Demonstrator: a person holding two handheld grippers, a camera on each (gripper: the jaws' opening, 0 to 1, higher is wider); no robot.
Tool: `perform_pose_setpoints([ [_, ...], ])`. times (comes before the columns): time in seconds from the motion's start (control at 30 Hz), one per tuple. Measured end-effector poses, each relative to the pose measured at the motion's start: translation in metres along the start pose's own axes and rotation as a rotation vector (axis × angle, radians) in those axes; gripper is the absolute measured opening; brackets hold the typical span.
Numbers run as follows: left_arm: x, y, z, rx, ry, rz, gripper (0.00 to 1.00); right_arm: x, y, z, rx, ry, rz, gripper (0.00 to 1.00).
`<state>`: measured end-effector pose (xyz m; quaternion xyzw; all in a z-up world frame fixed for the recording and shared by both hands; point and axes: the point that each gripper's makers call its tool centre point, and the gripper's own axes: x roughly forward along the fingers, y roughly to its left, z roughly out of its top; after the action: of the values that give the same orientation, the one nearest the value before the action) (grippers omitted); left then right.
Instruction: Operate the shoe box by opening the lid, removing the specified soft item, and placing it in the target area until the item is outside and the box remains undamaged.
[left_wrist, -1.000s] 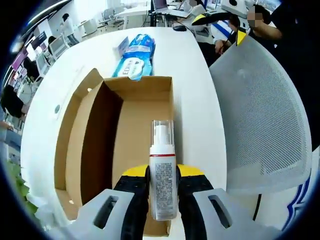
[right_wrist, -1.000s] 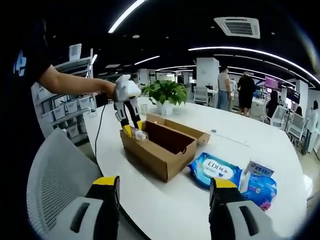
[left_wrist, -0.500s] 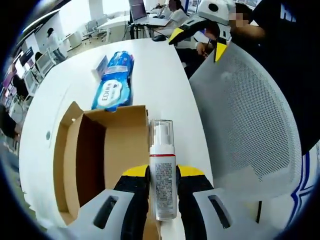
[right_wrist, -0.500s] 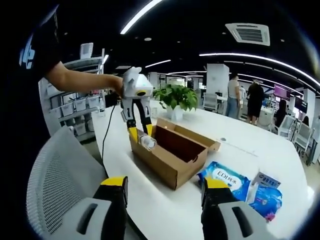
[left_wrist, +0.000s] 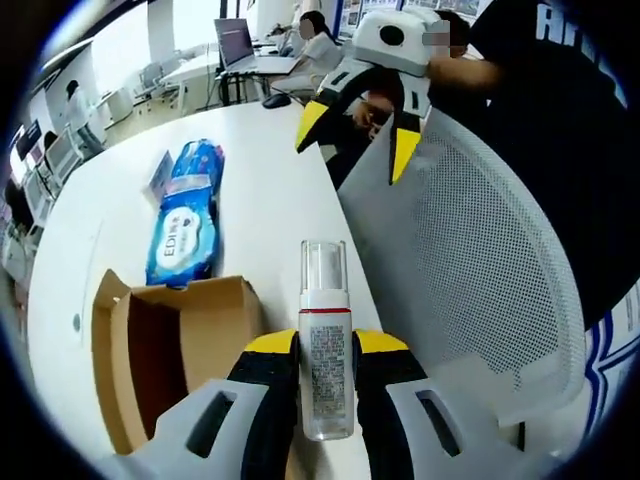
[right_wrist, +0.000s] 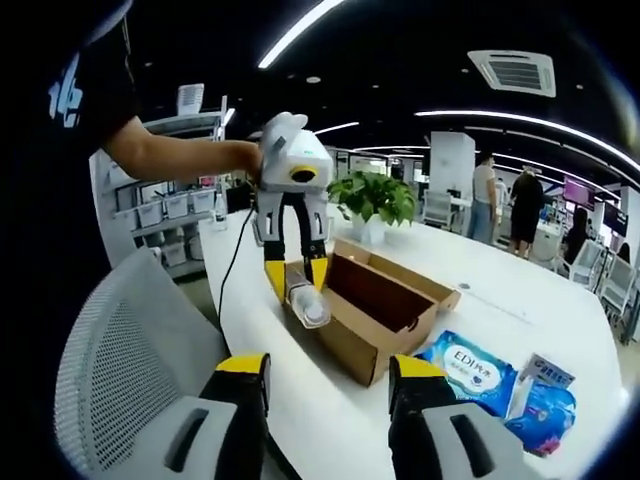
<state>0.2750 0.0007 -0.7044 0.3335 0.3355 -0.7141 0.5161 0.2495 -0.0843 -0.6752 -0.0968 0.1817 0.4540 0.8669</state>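
Between my left gripper's (left_wrist: 327, 385) yellow jaws I hold the pump bottle (left_wrist: 325, 345) tight, up above the open shoe box (left_wrist: 170, 345). My right gripper (right_wrist: 327, 375) waits with jaws wide. Next I think I put the bottle down on the white table (left_wrist: 270, 200)

My left tool (left_wrist: 325, 385), its jaws glossy yellow-and-grey plastic, is gripping a smooth plastic bottle (left_wrist: 326, 345) with a clear, shiny cap and a printed paper label; the shoe box (left_wrist: 165, 345) is showing matt brown cardboard, the wipes pack (left_wrist: 185, 220) is gleaming like slick film, and the chair back (left_wrist: 480, 250) is looking like fine grey mesh over the smooth white surface (left_wrist: 270, 180)
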Motion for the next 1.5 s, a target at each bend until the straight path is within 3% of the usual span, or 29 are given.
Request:
perform_pose_setpoints([
  [0.2, 0.004, -0.010, 0.017, 0.030, -0.029, -0.035, 0.19, 0.005, 0.007, 0.003, -0.020, -0.006, 0.027, 0.39],
  [0.83, 0.019, -0.029, 0.051, 0.123, -0.094, -0.110, 0.19, 0.010, 0.024, 0.010, -0.063, -0.019, 0.082, 0.22],
  [1.5, 0.028, -0.030, 0.057, 0.205, -0.116, -0.118, 0.20, 0.008, 0.029, 0.006, -0.117, 0.007, 0.094, 0.15],
])
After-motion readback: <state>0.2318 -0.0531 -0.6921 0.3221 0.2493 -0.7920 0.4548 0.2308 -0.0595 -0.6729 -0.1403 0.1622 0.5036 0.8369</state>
